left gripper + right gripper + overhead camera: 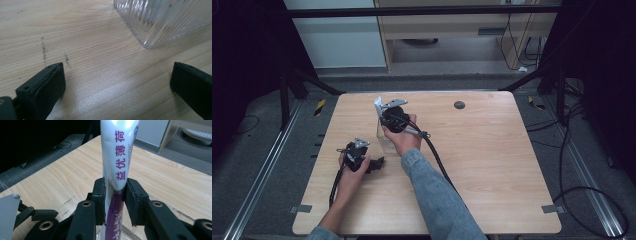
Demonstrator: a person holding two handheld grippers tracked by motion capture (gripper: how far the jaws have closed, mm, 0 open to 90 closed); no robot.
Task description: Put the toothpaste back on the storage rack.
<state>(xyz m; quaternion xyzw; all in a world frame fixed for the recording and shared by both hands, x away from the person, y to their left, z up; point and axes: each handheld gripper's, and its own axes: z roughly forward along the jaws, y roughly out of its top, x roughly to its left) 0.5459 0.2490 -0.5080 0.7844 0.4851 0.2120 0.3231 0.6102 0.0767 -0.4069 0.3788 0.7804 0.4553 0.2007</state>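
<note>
Tube: white toothpaste tube [117, 165] with purple lettering, standing upright, its lower end down inside a clear ribbed glass [160, 20]; in the high view its flat top [378, 104] sticks up above the right hand.
Right gripper: right gripper [115, 195] grasps the tube at mid-height, one black pad pressed on each side of it.
Left gripper: left gripper [117, 85] rests low over the table, jaws spread wide with nothing between them but bare wood; the glass corner lies just ahead of them, apart from both pads.
Glass: stands on the table [492, 165] left of centre, just in front of the right hand; in the high view it shows faintly [384, 139] below the tube.
Hands: left hand [353, 167] lies near the table's left edge, right hand [402, 137] just beyond it and further in; a blue denim sleeve [437, 195] covers the right forearm.
Table marks: a few dark scuffs [44, 50] on the wood near the left gripper's jaw; a small dark round spot [459, 105] toward the far edge.
</note>
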